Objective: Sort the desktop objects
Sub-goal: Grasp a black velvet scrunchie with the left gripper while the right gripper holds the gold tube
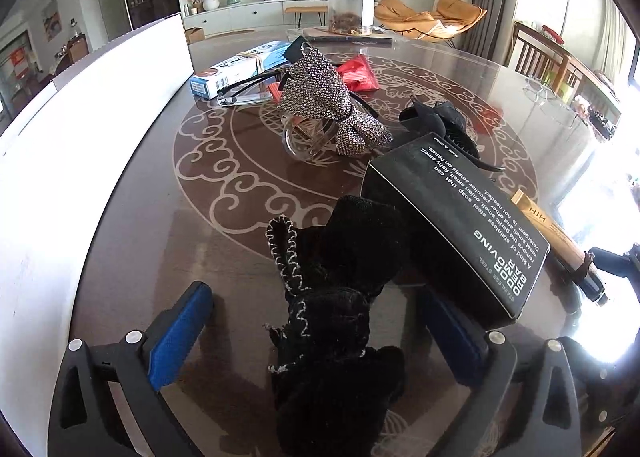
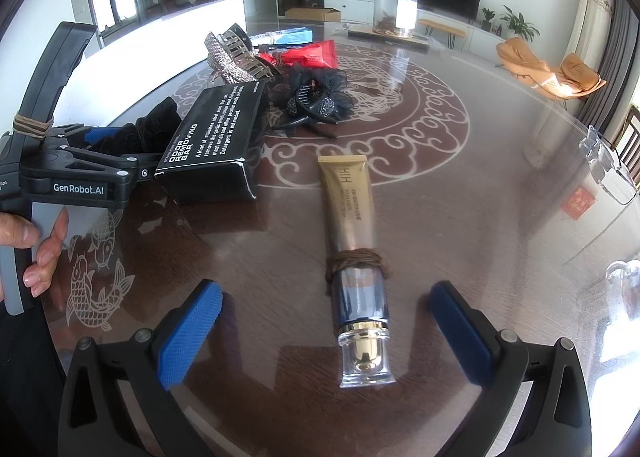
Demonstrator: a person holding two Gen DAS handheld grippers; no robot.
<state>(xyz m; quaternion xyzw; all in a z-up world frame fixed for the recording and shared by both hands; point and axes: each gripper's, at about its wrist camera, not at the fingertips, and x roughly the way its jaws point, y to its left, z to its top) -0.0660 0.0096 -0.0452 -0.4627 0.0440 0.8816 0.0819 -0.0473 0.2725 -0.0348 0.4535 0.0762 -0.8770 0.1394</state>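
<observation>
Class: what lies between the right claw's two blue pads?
In the right wrist view, the capped end of a gold cosmetic tube wrapped with brown cord lies between the open right claw pads, untouched.

Bright window glare, fisheye-warped edges

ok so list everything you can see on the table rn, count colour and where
fabric piece: 1, black, between left pads
soap box: 1, black, beside fabric
tube: 1, gold, between right pads, untouched
hair claw: 1, black, centre
rhinestone bow: 1, silver, behind box
snack packet: 1, red, farther back
carton: 1, blue-white, far left
jar: 1, clear, far edge
table: 1, brown
left gripper: open
right gripper: open
hand: 1, holding the left gripper's handle
</observation>
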